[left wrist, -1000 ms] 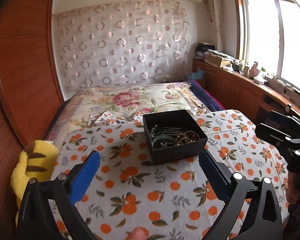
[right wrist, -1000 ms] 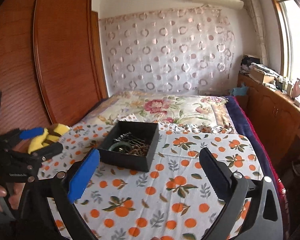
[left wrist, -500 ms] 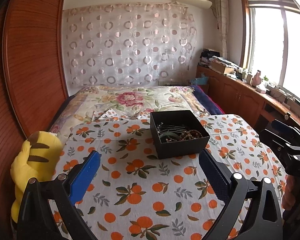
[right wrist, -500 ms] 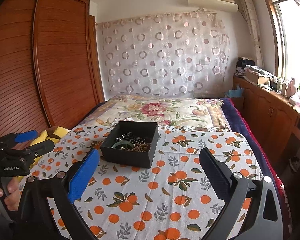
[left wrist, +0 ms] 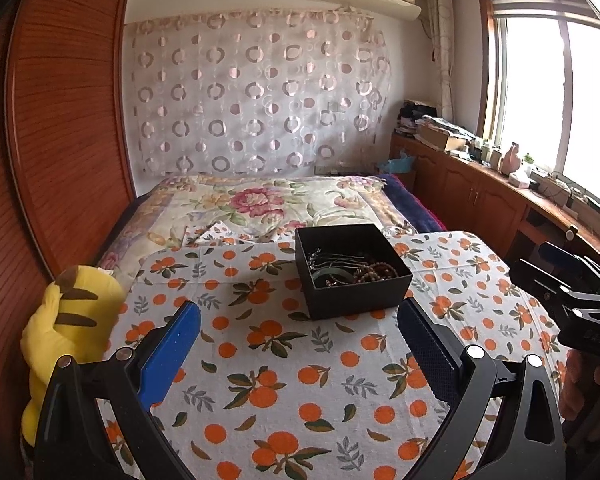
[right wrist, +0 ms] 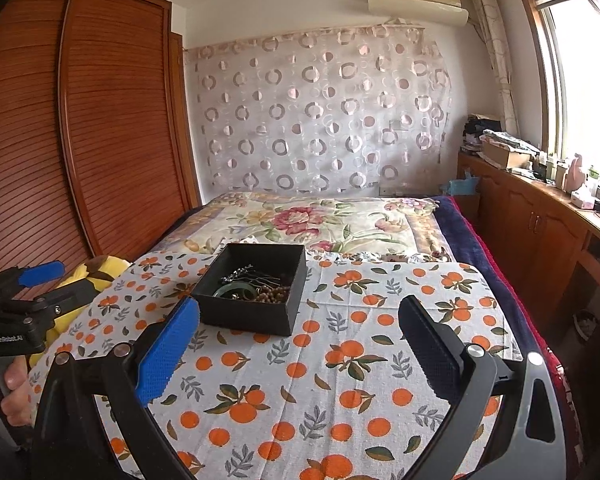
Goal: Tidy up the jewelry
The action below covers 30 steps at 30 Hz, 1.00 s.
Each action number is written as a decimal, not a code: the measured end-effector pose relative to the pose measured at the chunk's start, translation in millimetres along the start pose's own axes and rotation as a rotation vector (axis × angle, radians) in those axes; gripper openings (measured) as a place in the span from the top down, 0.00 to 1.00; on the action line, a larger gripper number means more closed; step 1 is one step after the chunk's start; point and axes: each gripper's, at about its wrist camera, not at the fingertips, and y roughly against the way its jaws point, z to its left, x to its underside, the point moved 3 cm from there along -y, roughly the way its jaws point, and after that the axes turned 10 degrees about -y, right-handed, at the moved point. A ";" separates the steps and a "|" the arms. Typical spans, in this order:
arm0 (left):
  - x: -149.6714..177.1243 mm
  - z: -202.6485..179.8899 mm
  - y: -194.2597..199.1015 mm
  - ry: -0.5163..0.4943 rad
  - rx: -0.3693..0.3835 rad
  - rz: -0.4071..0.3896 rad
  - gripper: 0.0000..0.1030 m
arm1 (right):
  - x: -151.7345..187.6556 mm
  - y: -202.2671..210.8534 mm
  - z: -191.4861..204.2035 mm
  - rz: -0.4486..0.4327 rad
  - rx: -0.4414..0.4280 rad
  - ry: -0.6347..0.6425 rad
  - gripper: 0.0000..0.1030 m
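Both views have pulled back; black box (left wrist: 352, 270) holds tangled jewelry (right wrist: 256, 286); both grippers gape, empty.

White lettering reading "GenRobot.AI" is printed on the black body of the left gripper (right wrist: 40, 286), as seen in the right wrist view, low on the side nearest the hand. Faint embossed characters are seen on the black body of the right gripper (left wrist: 556, 268) in the left wrist view, but they cannot be read with certainty. No other text can be made out.
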 end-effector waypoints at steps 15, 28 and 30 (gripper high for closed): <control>-3.7 -2.4 1.7 -0.001 0.001 -0.005 0.07 | 2.3 1.4 -3.6 -0.007 0.003 -0.003 0.02; -9.1 -5.5 7.2 0.002 0.004 -0.019 0.08 | 2.6 2.6 -3.0 -0.010 0.002 -0.003 0.02; -8.9 -5.6 7.2 0.002 0.004 -0.020 0.08 | 2.7 2.5 -2.8 -0.010 0.002 -0.002 0.02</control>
